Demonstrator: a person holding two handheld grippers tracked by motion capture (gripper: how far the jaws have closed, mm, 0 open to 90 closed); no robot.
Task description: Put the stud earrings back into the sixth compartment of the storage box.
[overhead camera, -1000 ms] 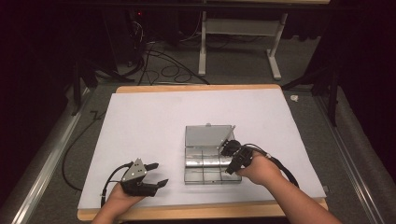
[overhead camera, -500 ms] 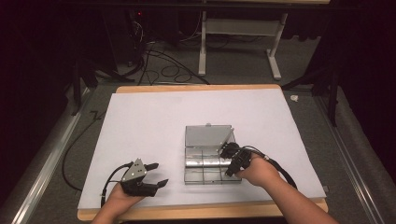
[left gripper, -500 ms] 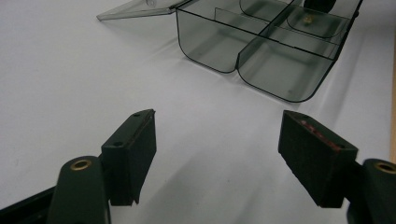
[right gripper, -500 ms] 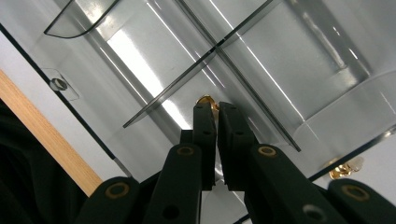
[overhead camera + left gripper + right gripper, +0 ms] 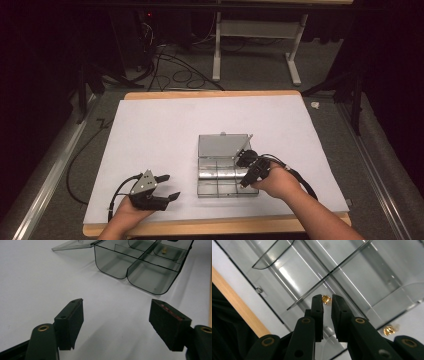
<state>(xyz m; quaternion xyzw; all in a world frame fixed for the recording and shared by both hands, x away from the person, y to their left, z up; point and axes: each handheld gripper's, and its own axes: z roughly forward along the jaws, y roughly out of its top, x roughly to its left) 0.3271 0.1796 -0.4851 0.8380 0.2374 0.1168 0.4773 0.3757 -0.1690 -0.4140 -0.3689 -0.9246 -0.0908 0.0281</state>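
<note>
A clear plastic compartment box (image 5: pixel 220 186) lies open on the white table sheet, its lid (image 5: pixel 222 145) folded back. My right gripper (image 5: pixel 242 159) hangs over the box's right side. In the right gripper view its jaws (image 5: pixel 327 301) have just been opening and stand a narrow gap apart, with a small brass piece (image 5: pixel 326 299) at their tips, above a divider. A second brass piece (image 5: pixel 389 330) lies by the box's rounded wall. My left gripper (image 5: pixel 171 186) rests open and empty at the front left, its jaws (image 5: pixel 116 317) wide apart and facing the box (image 5: pixel 140 267).
The wooden table edge (image 5: pixel 215 227) runs close in front of both hands. A black cable (image 5: pixel 300 177) trails from the right gripper across the sheet. Beyond the table are a dark floor, cables and a white stand (image 5: pixel 255 30).
My right gripper has edged slightly left over the box. The left gripper has stayed where it was.
</note>
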